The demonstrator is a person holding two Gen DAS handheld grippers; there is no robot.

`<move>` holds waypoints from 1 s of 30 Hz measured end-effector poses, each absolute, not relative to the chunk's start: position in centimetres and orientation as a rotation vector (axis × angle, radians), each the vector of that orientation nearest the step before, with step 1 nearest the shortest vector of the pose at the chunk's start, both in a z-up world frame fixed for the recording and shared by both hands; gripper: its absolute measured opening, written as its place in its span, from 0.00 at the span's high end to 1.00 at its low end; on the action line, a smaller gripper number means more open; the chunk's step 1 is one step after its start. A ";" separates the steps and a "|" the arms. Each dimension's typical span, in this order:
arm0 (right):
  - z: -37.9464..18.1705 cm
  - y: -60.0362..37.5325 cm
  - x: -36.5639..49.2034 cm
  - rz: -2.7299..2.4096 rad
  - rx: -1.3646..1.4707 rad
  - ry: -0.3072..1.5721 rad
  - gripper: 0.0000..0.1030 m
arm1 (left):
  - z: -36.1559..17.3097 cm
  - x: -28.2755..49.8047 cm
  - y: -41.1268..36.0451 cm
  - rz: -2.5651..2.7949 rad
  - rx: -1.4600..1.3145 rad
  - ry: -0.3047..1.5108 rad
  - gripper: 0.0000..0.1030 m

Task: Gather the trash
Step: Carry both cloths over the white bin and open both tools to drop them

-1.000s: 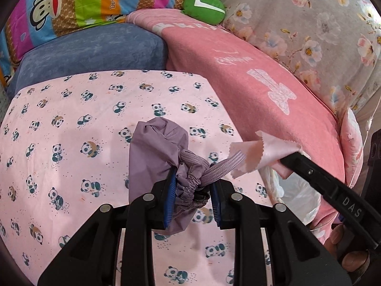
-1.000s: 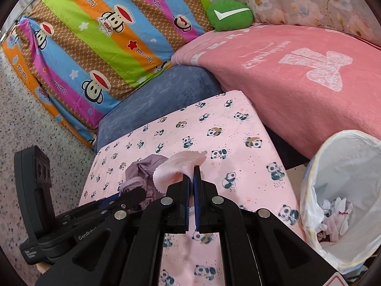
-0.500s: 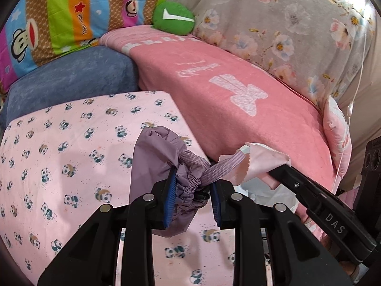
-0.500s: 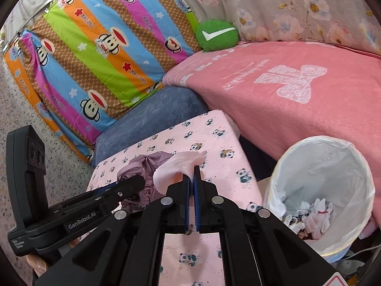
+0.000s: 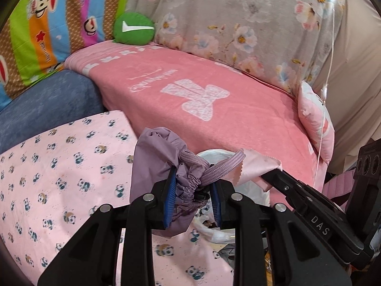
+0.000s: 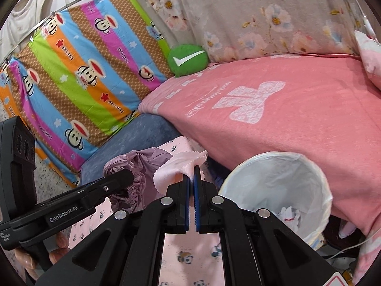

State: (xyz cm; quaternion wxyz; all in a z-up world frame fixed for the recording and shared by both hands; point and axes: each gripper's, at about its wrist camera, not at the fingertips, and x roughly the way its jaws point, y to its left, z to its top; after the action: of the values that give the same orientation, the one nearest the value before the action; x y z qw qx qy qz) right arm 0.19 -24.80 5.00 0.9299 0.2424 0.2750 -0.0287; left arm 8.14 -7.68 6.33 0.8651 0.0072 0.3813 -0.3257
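My left tool (image 5: 191,199) is clamped narrowly on the gathered neck of a crinkly mauve pouch (image 5: 157,164) with a woven cord (image 5: 218,170). My right tool (image 6: 192,188) is pressed tight on a thin pink cloth (image 6: 175,168) with pinked edges. At four o'clock from that cloth stands a round bin (image 6: 316,178) lined with glossy white plastic, holding crumpled tissues (image 6: 289,215), against a fuzzy pink blanket (image 6: 297,128).
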 end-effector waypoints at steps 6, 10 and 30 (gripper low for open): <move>5.0 -27.7 -1.0 -0.099 0.518 0.545 0.95 | 6.6 7.3 -10.5 -0.724 0.047 0.797 0.76; 5.0 -29.3 -1.7 -0.119 0.530 0.540 0.95 | 6.7 6.8 -12.1 -0.748 0.066 0.798 0.76; 4.2 -33.2 -3.0 -0.172 0.553 0.555 0.95 | 5.7 6.3 -16.5 -0.795 0.096 0.842 0.74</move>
State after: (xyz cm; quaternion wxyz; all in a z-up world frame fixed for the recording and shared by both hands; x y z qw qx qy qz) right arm -3.01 -33.19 4.15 0.9207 0.2690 0.2700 -0.0837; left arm 6.32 -16.49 5.73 0.8361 0.0454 0.3975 -0.3754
